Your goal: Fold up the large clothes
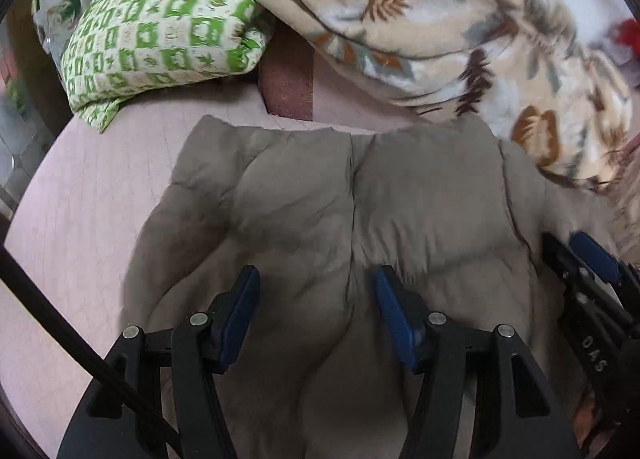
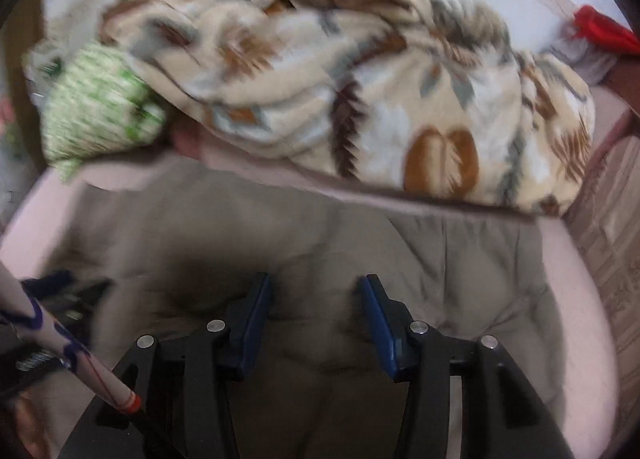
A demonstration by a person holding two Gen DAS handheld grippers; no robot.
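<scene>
Below both sets of parted fingers, grey padded jacket [image 1: 320,199] flat on the pink bed [image 1: 80,199], left gripper [image 1: 316,291] and right gripper [image 2: 316,299] empty above it, patterned blanket [image 1: 440,27] beyond

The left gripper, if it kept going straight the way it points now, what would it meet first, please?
Most likely the taupe padded garment, spread directly ahead of the open left gripper; the leaf-print blanket lies beyond it. Depth is unclear.
</scene>
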